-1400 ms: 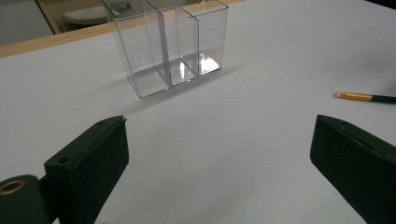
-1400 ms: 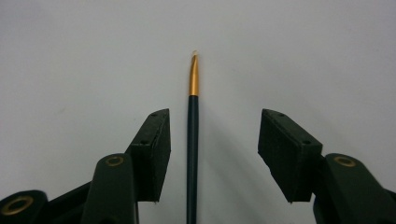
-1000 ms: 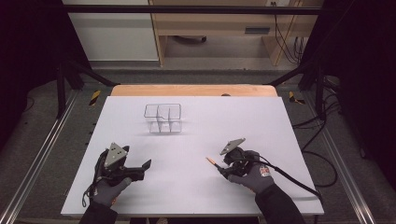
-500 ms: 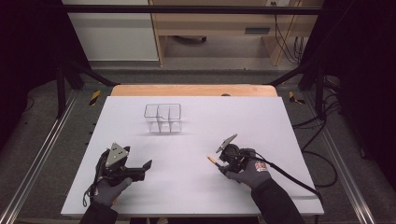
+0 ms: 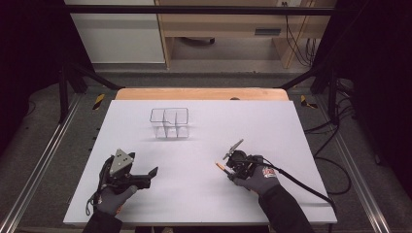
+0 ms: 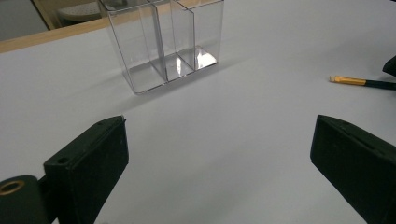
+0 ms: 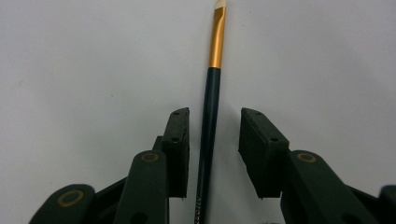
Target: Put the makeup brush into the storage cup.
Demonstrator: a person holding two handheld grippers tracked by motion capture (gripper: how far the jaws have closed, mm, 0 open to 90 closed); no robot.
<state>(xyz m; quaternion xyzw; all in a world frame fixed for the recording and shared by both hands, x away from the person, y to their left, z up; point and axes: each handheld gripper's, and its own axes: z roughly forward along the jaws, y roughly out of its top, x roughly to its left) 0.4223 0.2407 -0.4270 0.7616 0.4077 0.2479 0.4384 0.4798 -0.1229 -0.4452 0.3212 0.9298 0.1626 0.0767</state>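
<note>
The clear organizer (image 5: pixel 169 123) stands upright on the white surface (image 5: pixel 272 121), toward its far edge, with bare sheet all around it. The brush (image 7: pixel 208 126) lies flat well to the near right of the organizer, its gold ferrule and pale tip pointing back toward the surface's middle. The right gripper (image 5: pixel 228 166) sits over the brush handle; its jaws have just been closing and now flank the dark handle, one close beside it, the other with a gap, so not yet pinching. The left gripper (image 5: pixel 145 175) rests to the near left of the organizer, jaws spread wide with nothing between them. Open surface separates both grippers from the organizer and from every edge.
</note>
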